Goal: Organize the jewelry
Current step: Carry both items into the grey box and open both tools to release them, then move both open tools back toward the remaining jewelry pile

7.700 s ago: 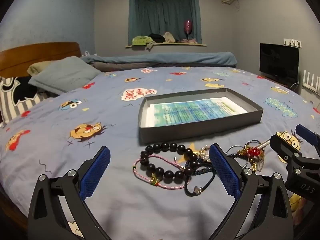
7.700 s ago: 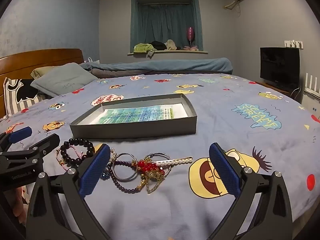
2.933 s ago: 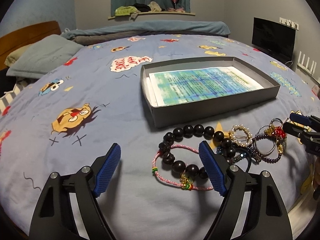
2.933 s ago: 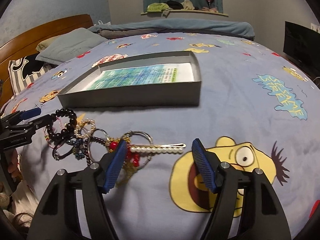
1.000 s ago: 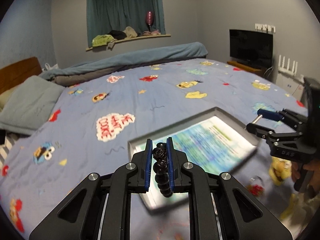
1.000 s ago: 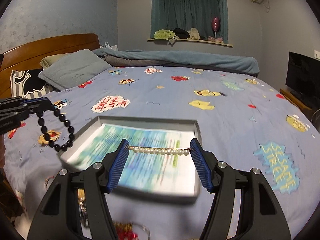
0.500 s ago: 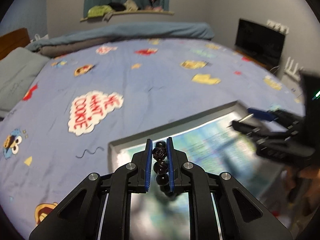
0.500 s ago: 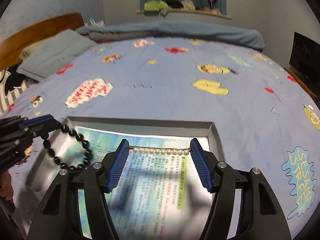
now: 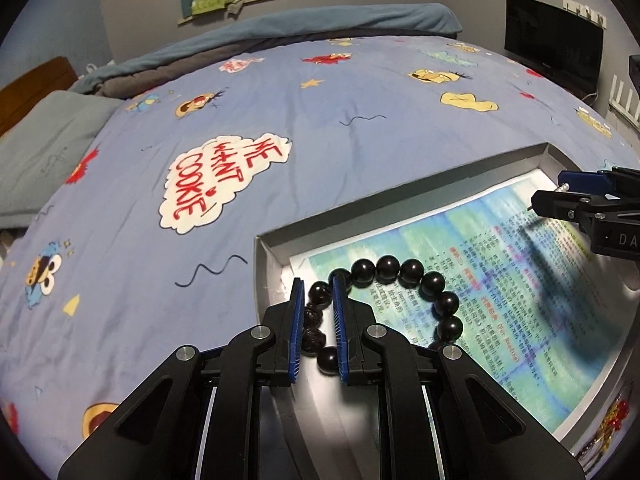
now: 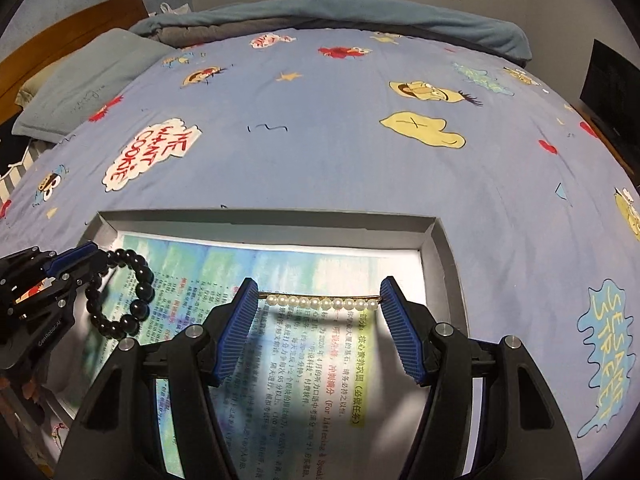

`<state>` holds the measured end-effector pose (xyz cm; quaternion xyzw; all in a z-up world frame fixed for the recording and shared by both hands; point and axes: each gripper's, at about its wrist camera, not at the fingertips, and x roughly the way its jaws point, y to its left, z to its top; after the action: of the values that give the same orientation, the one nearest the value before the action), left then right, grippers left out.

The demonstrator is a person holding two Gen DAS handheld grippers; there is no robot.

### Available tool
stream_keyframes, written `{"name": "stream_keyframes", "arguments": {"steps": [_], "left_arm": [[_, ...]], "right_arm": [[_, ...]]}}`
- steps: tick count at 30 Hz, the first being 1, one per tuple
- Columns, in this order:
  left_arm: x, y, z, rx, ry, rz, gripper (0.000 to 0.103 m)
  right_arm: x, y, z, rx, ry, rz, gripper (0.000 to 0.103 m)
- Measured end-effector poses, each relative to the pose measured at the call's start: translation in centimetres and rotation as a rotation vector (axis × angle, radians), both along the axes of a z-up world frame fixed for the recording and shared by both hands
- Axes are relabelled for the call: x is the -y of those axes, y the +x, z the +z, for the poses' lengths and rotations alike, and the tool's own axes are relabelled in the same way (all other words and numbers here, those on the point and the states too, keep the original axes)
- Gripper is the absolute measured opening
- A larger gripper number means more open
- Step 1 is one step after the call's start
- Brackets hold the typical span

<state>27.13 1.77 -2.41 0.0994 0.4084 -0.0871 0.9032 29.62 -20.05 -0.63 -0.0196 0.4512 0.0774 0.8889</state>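
My left gripper (image 9: 317, 292) is shut on a black bead bracelet (image 9: 416, 276) whose loop hangs over the left end of the grey tray (image 9: 400, 196). In the right wrist view the same bracelet (image 10: 140, 300) dangles from the left gripper (image 10: 98, 258) above the tray's printed paper (image 10: 304, 360). My right gripper (image 10: 318, 300) is shut on a pearl hair clip (image 10: 324, 302), held endwise between its blue pads over the right half of the tray (image 10: 264, 220). In the left wrist view the right gripper (image 9: 556, 194) comes in from the right edge.
The tray lies on a blue cartoon-print bedspread (image 10: 320, 120). Red and gold jewelry (image 9: 614, 420) lies outside the tray's near right corner. A grey pillow (image 9: 44, 148) and wooden headboard (image 10: 60, 28) are at the left, a dark screen (image 9: 552, 36) at the right.
Both grippers have come forward and down over the tray, tilting more steeply. The bracelet now hangs low over the paper and the pearl clip sits above the tray's right half.
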Motion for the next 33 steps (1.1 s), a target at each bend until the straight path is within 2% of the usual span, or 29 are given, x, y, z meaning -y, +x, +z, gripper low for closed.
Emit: {"name": "stream_keyframes", "arguments": {"steps": [4,6,7,8,10,14,16,21,23,33], "left_arm": [[0.5,-0.4,0.1,0.026,0.039,-0.004,0.018],[0.6,-0.4,0.2,0.034,0.042,-0.005,0.026],[0.5,-0.5,0.4,0.041,0.038,-0.001,0.035],[0.4,-0.6,0.5,0.048,0.031,0.006,0.045],[0.3,-0.8,0.9,0.056,0.008,0.005,0.050],[0.4,-1.8,1.8,0.096,0.007,0.006,0.070],[0.4,-2.4,2.5,0.116,0.003,0.002,0.072],[-0.3,-4.2,4.3,0.159,-0.055,0.028,0.086],[-0.7,-5.2,5.1,0.176,-0.080,0.047,0.092],[-1.9,-11.0,8.6,0.292,-0.095,0.115,0.096]], "right_arm": [[0.0,0.0,0.0,0.002,-0.003,-0.002,0.063],[-0.2,-0.1,0.1,0.007,-0.009,-0.003,0.065],[-0.2,-0.1,0.1,0.008,-0.011,-0.003,0.066],[-0.2,-0.1,0.1,0.010,-0.011,-0.004,0.071],[-0.2,-0.3,0.4,0.021,-0.009,-0.012,0.077],[0.0,-1.0,1.1,0.045,-0.005,-0.019,0.085],[0.1,-1.5,1.6,0.057,0.009,-0.020,0.089],[0.7,-3.5,3.4,0.107,0.032,-0.021,0.097],[1.1,-4.6,4.3,0.137,0.038,-0.018,0.097],[3.0,-10.9,8.0,0.255,0.094,-0.029,0.097]]}}
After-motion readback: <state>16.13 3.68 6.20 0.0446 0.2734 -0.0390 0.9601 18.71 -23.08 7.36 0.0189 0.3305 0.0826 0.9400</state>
